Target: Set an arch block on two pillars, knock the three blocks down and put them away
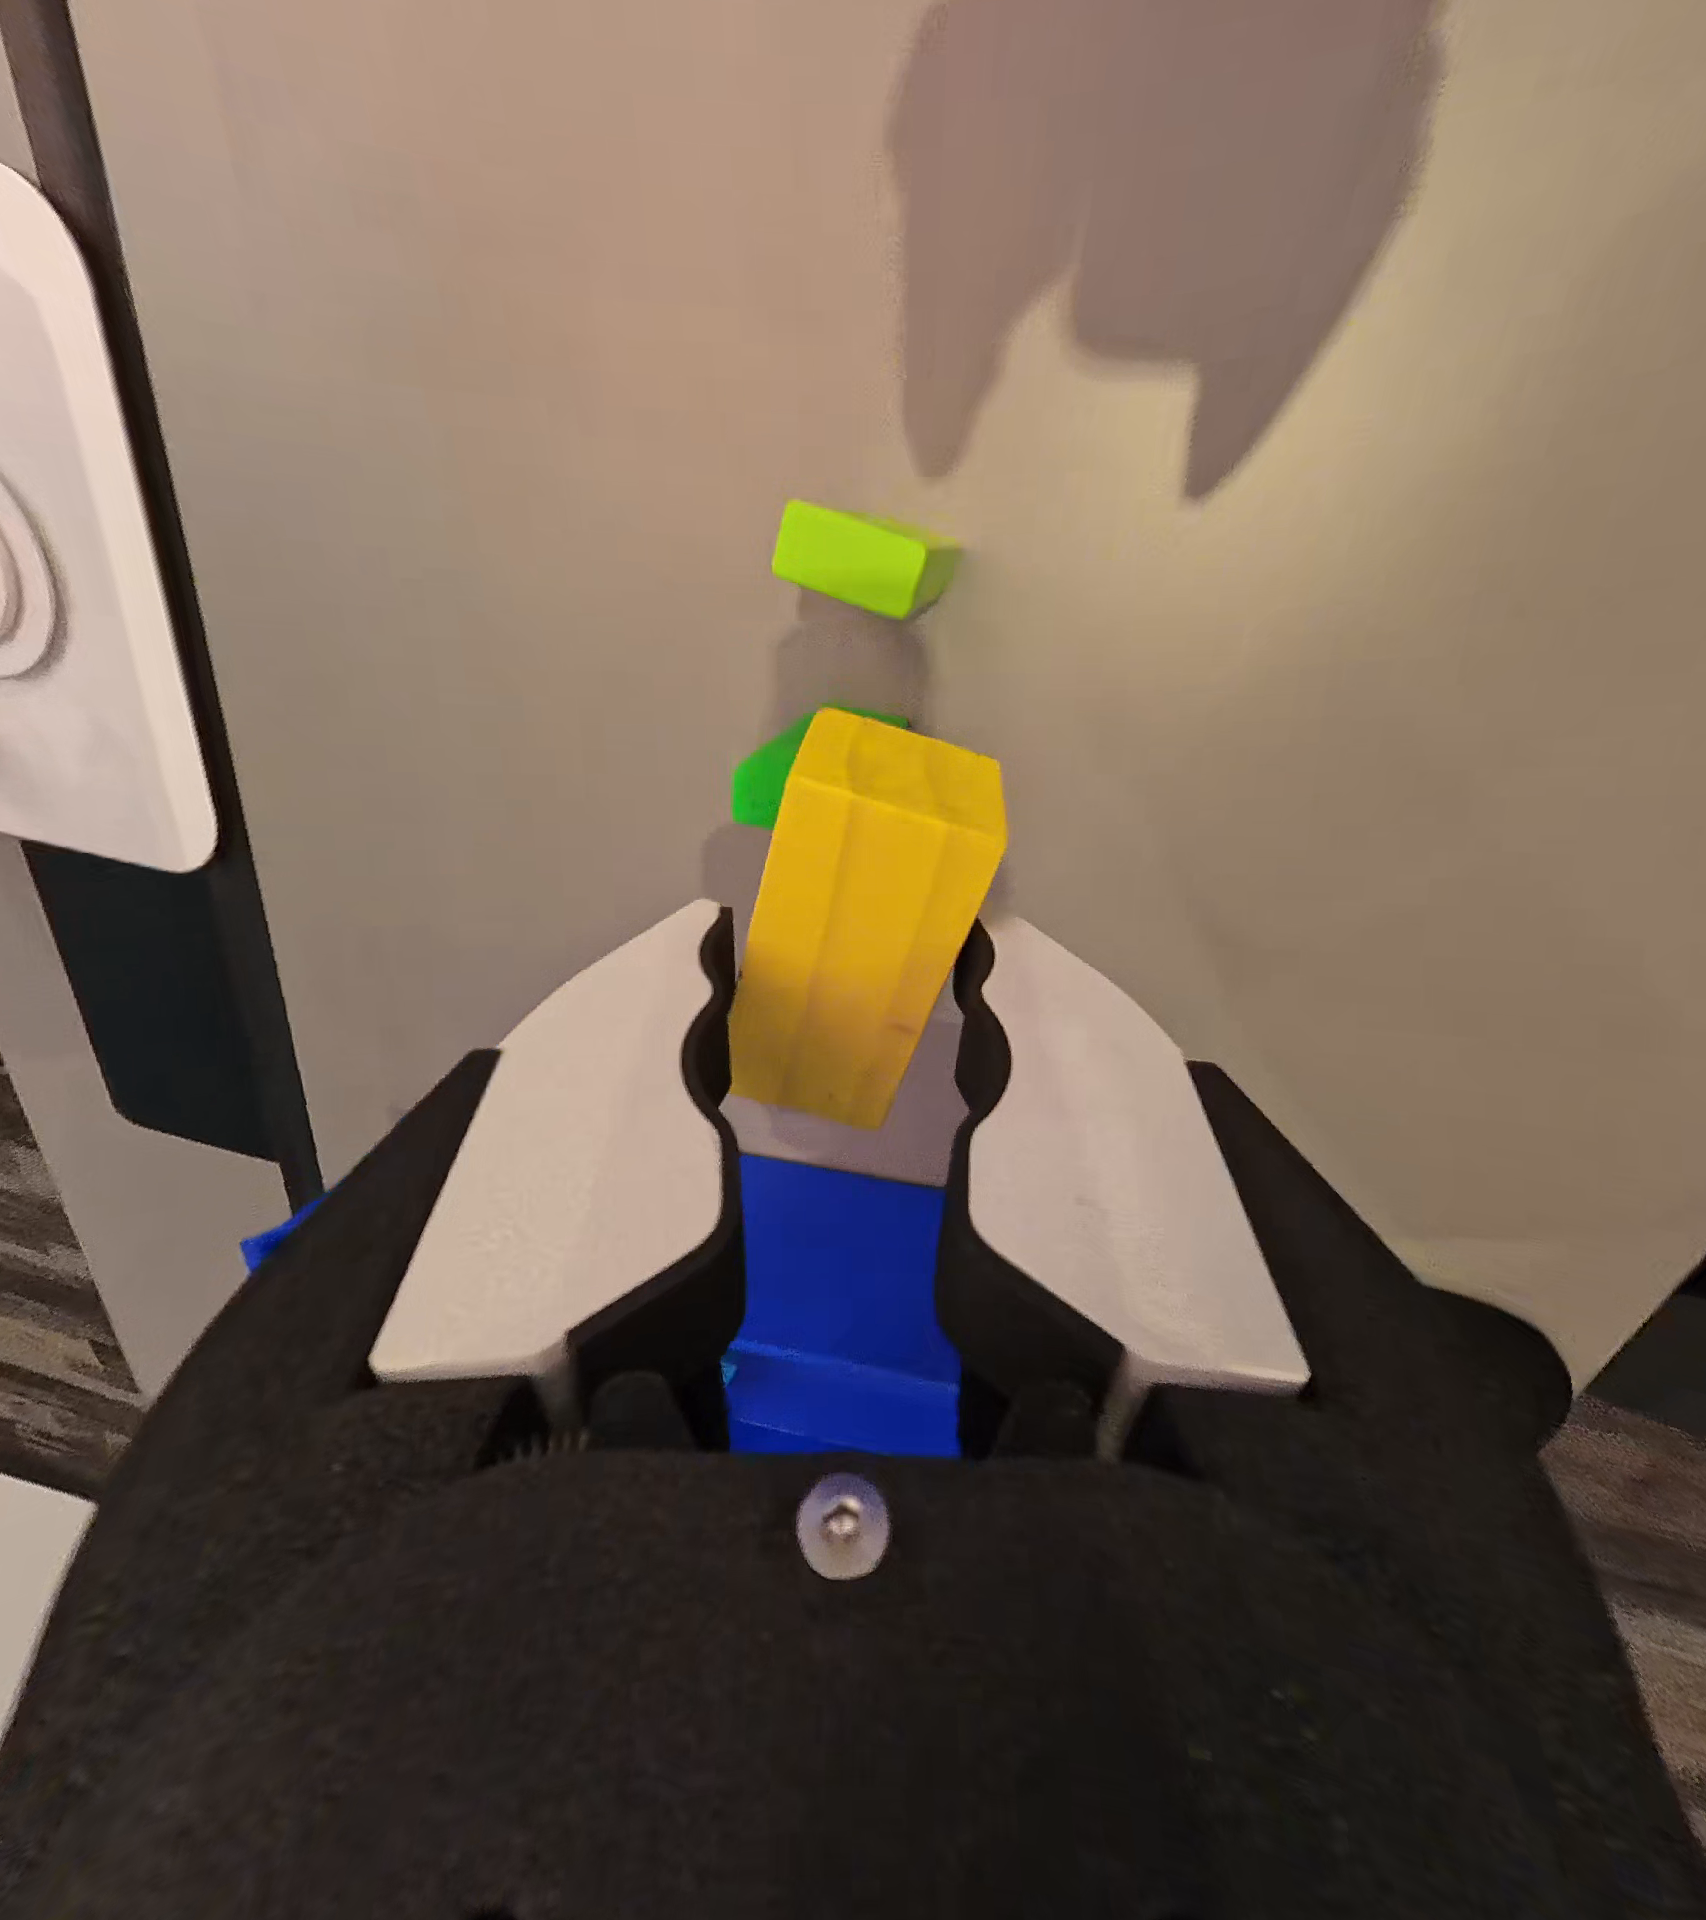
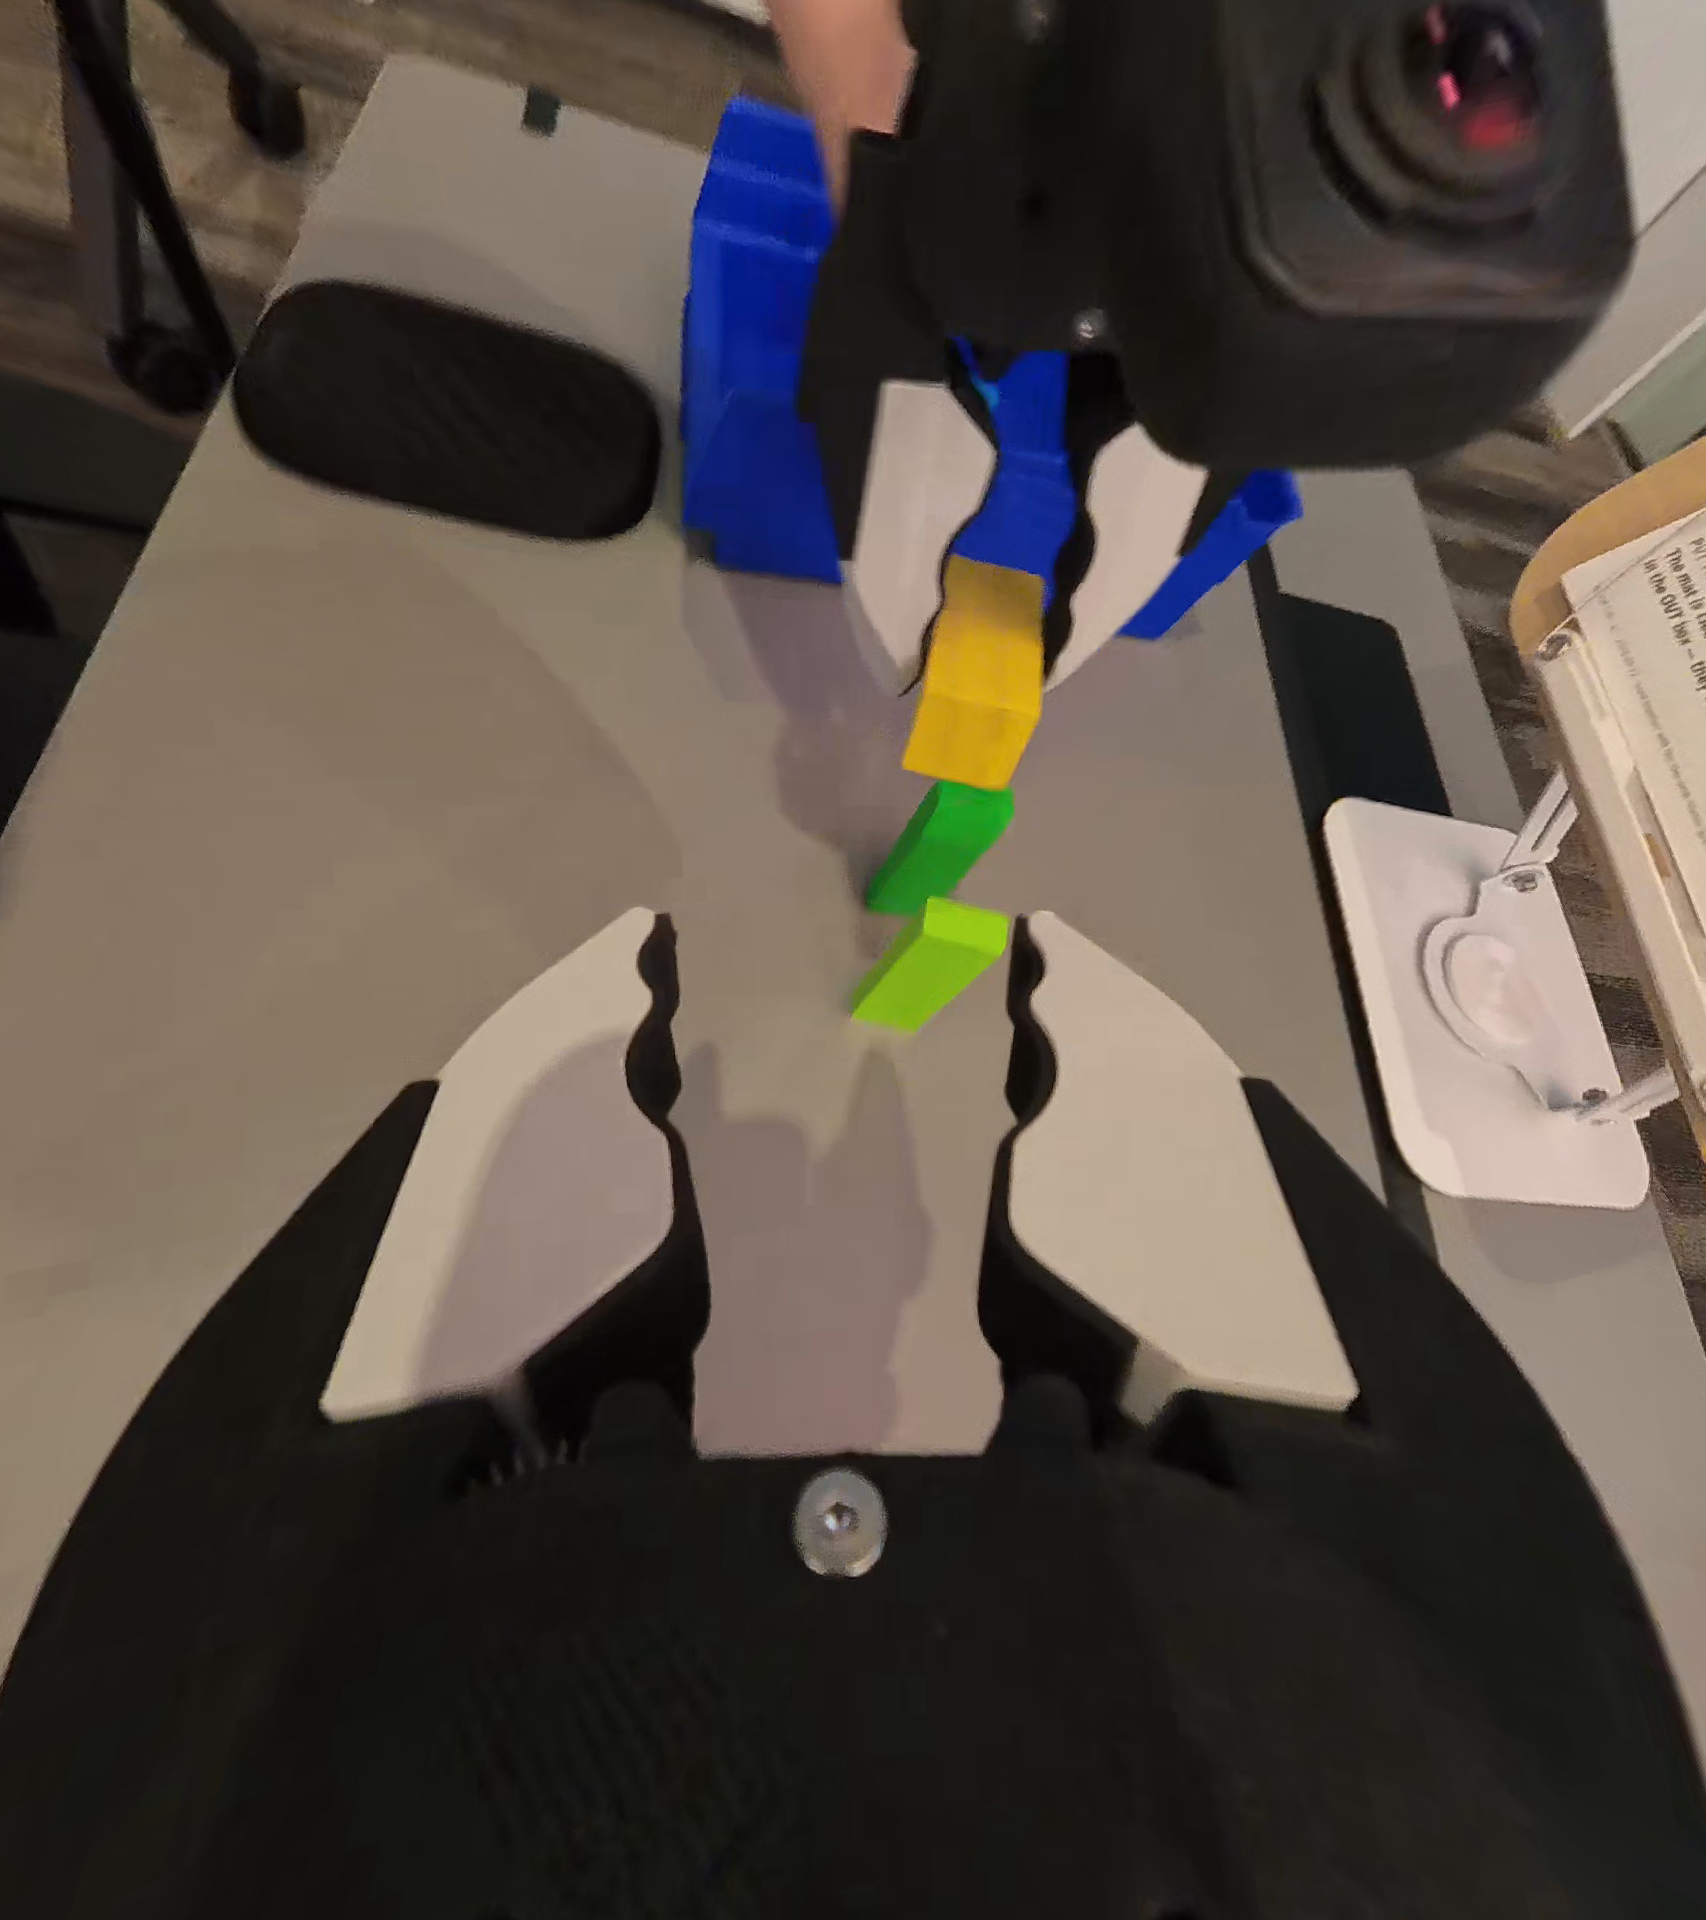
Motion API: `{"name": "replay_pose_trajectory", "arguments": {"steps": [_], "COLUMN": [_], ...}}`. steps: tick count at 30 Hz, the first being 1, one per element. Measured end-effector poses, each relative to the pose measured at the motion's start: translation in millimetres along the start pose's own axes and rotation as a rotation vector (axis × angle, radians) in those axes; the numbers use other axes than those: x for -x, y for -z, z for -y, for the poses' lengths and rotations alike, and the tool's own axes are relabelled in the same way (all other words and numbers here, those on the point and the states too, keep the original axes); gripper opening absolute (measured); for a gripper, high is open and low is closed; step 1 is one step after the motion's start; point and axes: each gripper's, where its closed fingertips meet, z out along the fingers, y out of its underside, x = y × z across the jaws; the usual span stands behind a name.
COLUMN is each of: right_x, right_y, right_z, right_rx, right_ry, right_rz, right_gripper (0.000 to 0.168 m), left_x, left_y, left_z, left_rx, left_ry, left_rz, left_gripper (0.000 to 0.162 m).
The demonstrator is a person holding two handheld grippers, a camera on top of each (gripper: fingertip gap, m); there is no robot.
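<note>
Presently: left gripper (image 1: 844,1023) clenched on yellow block (image 1: 864,914); right gripper (image 2: 841,940) released, near two green blocks (image 2: 937,847) on tabletop (image 2: 309,831).

Grey worktop (image 2: 309,831). Black oval pad (image 2: 444,410) at far left. White plastic plate (image 2: 1483,1029) at right edge, touching wooden clipboard (image 2: 1659,582) with printed sheet.

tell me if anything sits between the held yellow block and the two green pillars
Nothing visible does. The left gripper holds the yellow arch block just above the dark green pillar; the lime green pillar stands beyond, with only bare grey mat around them.
</note>
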Motion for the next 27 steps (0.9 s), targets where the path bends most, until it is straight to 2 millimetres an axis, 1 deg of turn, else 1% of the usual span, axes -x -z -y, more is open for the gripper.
{"name": "replay_pose_trajectory", "arguments": {"steps": [3,5,8,10,15,27], "right_x": [12,20,24,25,25,22], "right_y": [28,43,57,60,55,49], "right_z": [-11,-13,-14,-17,-27,-32], "right_rx": [0.04,0.035,0.022,0.034,0.08,0.086], "right_ry": [0.034,0.036,0.044,0.043,0.038,0.022], "right_rz": [0.025,0.041,0.041,0.042,0.062,0.081], "right_gripper": [0.062,0.062,0.062,0.062,0.062,0.062], "left_x": [3,7,13,14,14,11], "left_y": [-16,-23,-29,-31,-36,-43], "left_z": [7,11,16,19,22,23], "left_rx": [0.03,0.044,0.062,0.07,0.102,0.119], "left_ry": [0.015,0.025,0.025,0.028,0.005,-0.001], "left_rz": [-0.007,-0.002,0.006,0.001,0.005,-0.024], "left_gripper": [0.041,0.041,0.041,0.041,0.041,0.041]}}
